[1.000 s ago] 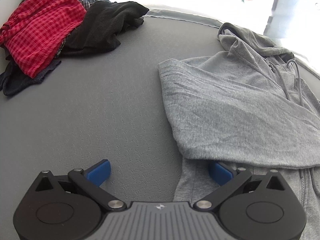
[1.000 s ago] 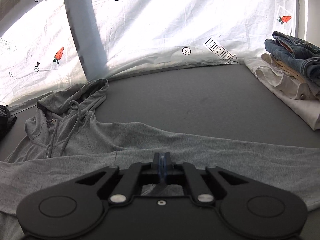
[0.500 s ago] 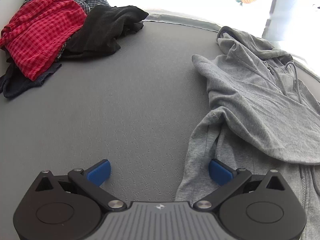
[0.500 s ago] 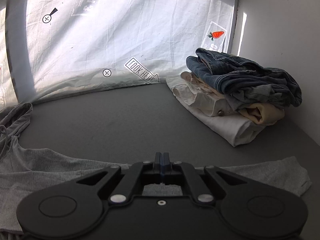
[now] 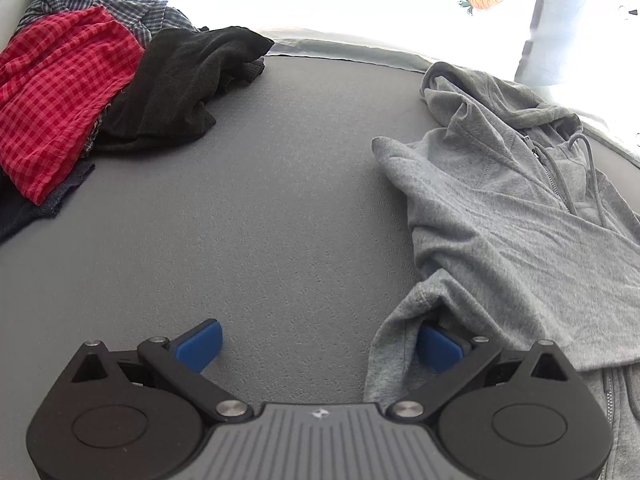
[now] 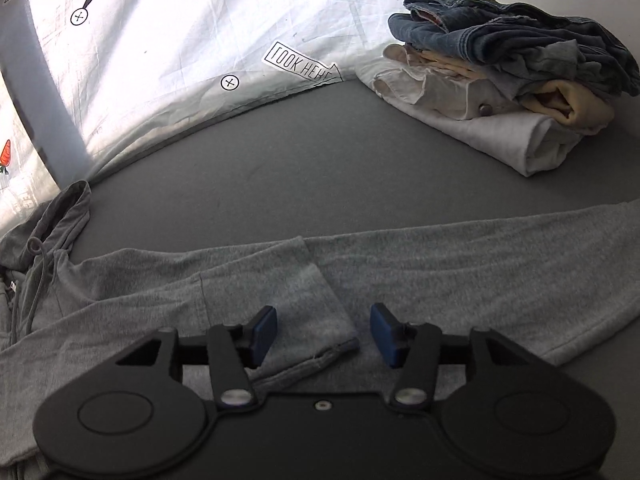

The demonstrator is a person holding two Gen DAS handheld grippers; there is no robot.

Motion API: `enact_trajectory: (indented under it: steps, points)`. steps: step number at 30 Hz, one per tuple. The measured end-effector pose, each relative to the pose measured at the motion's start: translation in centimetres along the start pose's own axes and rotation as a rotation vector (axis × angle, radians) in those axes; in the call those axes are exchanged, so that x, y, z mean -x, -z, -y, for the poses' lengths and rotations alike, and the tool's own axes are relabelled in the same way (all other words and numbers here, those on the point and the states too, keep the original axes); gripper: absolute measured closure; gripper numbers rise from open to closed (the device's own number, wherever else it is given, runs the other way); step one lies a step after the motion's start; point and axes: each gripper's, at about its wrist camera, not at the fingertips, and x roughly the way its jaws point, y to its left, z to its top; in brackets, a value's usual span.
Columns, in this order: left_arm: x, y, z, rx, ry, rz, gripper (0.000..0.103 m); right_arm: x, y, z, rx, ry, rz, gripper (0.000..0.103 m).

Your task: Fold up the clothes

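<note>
A grey zip hoodie [image 5: 512, 232] lies on the grey surface, hood at the far side; it also shows in the right wrist view [image 6: 240, 280]. One sleeve is folded across its body, with the cuff [image 6: 320, 344] lying between my right fingers. My right gripper [image 6: 323, 334] is open just above that cuff. My left gripper [image 5: 318, 346] is open at the hoodie's left edge; its right pad [image 5: 438, 348] sits under a fold of grey cloth, and its left pad [image 5: 200, 344] is over bare surface.
A pile of unfolded clothes lies far left: a red checked shirt [image 5: 56, 92], a black garment [image 5: 184, 80] and a grey plaid one. A folded stack [image 6: 508, 80] of jeans, cream and white clothes stands far right. A printed white curtain [image 6: 200, 40] hangs behind.
My right gripper carried the sleeve across the hoodie's body, then opened and let the cuff go. The hoodie's left side shifted rightward. My left gripper stayed open in place.
</note>
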Motion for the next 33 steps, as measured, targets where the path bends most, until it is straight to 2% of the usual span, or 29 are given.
enact_trajectory:
  steps: [1,2,3,4,5,6,9,10,11,13,14,15,16,17,19,21,24,25,27,29,30,31,32,33]
  points:
    - [0.0,-0.2,0.1,-0.004,0.007,0.007,0.041,-0.1,0.1,-0.4,0.037,0.021,-0.001,0.052]
    - [0.2,-0.2,0.3,0.002,0.014,0.007,0.047,-0.1,0.3,-0.9,0.075,0.031,0.011,0.053]
    - [0.4,-0.1,0.4,0.009,0.017,0.013,0.058,0.0,0.5,-0.8,0.071,0.029,0.022,0.053]
    - [0.6,0.1,0.4,0.021,0.019,0.015,0.078,0.0,0.7,-0.7,0.063,0.025,0.033,0.053]
    - [0.8,0.2,0.4,0.04,0.021,0.012,0.089,0.1,0.7,-0.5,0.051,0.019,0.038,0.053]
    - [1.0,0.3,0.1,0.077,0.028,0.008,0.094,0.2,0.7,-0.4,0.059,0.017,0.042,0.053]
    - [1.6,0.6,-1.8,0.243,0.042,-0.008,0.094,0.2,0.8,-0.5,0.086,0.024,0.051,0.053]
    - [1.6,0.9,-3.2,0.339,0.026,-0.024,0.103,0.2,0.8,-0.4,0.084,0.025,0.055,0.053]
    - [1.5,1.2,-4.6,0.427,-0.016,-0.034,0.103,0.3,0.9,-0.4,0.087,0.026,0.061,0.053]
    - [1.6,2.3,-8.0,0.635,0.077,-0.032,0.102,0.3,1.0,-0.3,0.088,0.025,0.069,0.053]
    - [1.8,2.4,-8.7,0.675,0.072,-0.031,0.102,0.3,1.0,-0.3,0.084,0.023,0.069,0.052]
    - [2.1,2.4,-8.9,0.667,0.064,-0.023,0.102,0.3,1.0,-0.2,0.079,0.022,0.069,0.052]
    - [2.3,2.3,-9.0,0.655,0.056,-0.014,0.1,0.2,1.0,-0.2,0.077,0.021,0.068,0.052]
    - [2.6,2.2,-9.0,0.636,0.084,-0.005,0.098,0.2,0.9,-0.2,0.076,0.021,0.067,0.052]
    - [3.1,2.0,-8.5,0.62,0.171,0.021,0.078,0.2,1.0,-0.2,0.075,0.02,0.071,0.051]
    - [3.2,1.3,-7.3,0.575,0.206,0.038,0.061,0.2,1.1,-0.1,0.076,0.017,0.077,0.051]
    - [2.8,-0.4,-5.2,0.501,0.242,0.054,0.055,0.3,1.2,-0.1,0.077,0.009,0.086,0.05]
    - [2.5,-0.9,-4.5,0.478,0.246,0.054,0.049,0.4,1.3,0.0,0.078,0.006,0.089,0.05]
    - [1.8,-1.7,-3.2,0.416,0.231,0.044,0.039,0.4,1.4,0.0,0.078,0.002,0.093,0.05]
    - [1.0,-2.2,-1.8,0.331,0.191,0.005,0.037,0.5,1.4,0.1,0.077,-0.002,0.096,0.05]
    - [0.3,-2.0,-1.0,0.274,0.14,-0.044,0.037,0.5,1.4,0.1,0.077,-0.004,0.098,0.05]
    - [0.0,-1.6,-0.4,0.204,0.117,-0.038,0.034,0.5,1.5,0.1,0.076,-0.005,0.099,0.05]
    - [0.1,-1.4,0.1,0.149,0.111,-0.027,0.027,0.5,1.5,0.2,0.074,-0.008,0.1,0.049]
    - [-0.2,-0.9,1.1,0.044,0.106,-0.047,0.015,0.5,1.5,0.2,0.073,-0.011,0.099,0.048]
